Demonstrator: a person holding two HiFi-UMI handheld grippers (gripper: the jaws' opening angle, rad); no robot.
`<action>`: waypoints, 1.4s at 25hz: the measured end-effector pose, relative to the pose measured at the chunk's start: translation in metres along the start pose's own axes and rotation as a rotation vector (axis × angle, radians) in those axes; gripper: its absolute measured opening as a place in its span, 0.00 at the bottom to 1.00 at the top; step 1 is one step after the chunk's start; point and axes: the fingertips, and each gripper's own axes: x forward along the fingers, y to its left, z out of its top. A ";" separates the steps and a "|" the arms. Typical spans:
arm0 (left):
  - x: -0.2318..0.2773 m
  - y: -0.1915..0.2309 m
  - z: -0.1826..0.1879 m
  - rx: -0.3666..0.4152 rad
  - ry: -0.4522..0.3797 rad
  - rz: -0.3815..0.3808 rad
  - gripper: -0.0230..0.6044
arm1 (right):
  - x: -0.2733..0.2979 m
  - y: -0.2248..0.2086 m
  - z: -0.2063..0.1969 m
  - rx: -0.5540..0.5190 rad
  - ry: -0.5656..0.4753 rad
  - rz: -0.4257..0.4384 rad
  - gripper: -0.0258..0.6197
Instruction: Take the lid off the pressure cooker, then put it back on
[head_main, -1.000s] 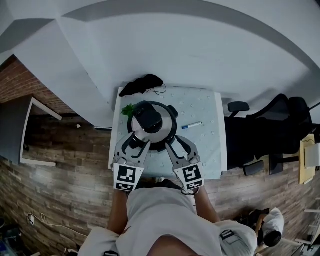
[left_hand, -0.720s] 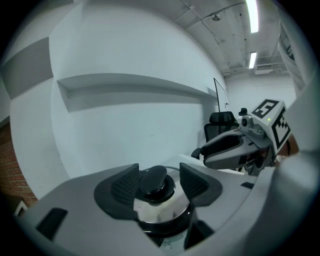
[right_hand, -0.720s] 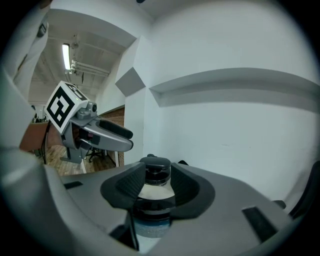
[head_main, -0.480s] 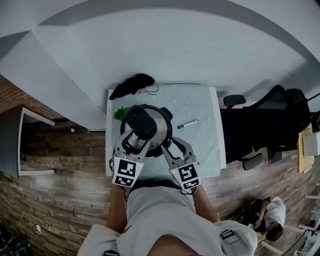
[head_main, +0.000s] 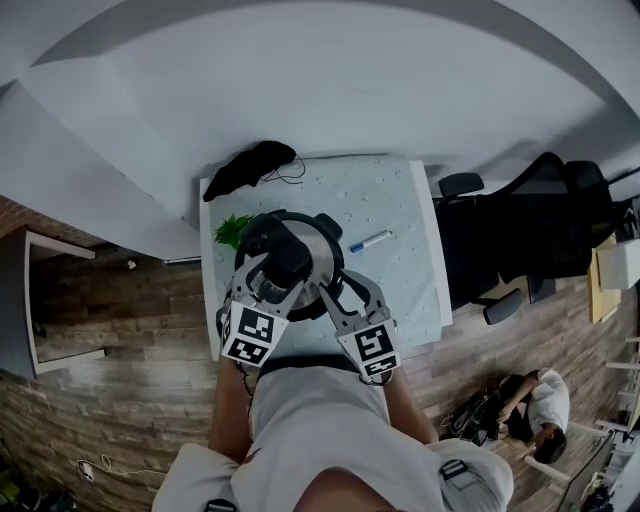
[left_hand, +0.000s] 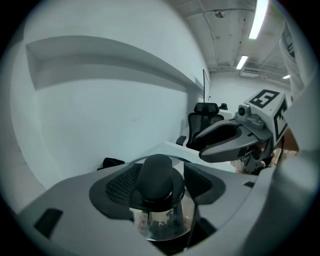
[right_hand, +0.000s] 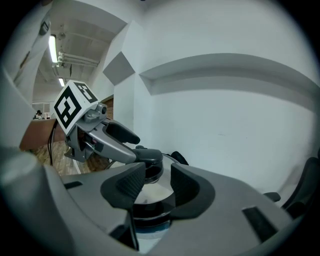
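Lid (right_hand: 150, 194) sits on the pressure cooker (head_main: 325, 240), mid-table toward the near-left. It looks seated, tho the seam isn't clear enough to be sure. Its black knob (left_hand: 156, 175) stands upright, dead centre between the jaws of the left gripper (left_hand: 160, 181), pads closed in on the knob's flange from both sides. The L hand is thus the one on the job.

Right gripper (right_hand: 152, 182) hangs just beside it at the cooker's near-right rim, jaws apart, holding nothing (only lid steel shows beyond the gap).

Next move prob. turns on the knob's vertical axis: pull straight up. Pen (head_main: 370, 241) lies well apart on the table (head_main: 400, 200).
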 end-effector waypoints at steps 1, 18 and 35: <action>0.003 0.000 -0.002 0.010 0.015 -0.015 0.53 | 0.002 0.000 -0.001 0.002 0.003 -0.004 0.29; 0.037 0.000 -0.016 0.071 0.151 -0.145 0.50 | 0.014 -0.004 -0.007 0.033 0.037 -0.066 0.29; 0.046 -0.002 -0.024 0.024 0.233 -0.224 0.49 | 0.022 -0.006 -0.008 0.046 0.053 -0.095 0.28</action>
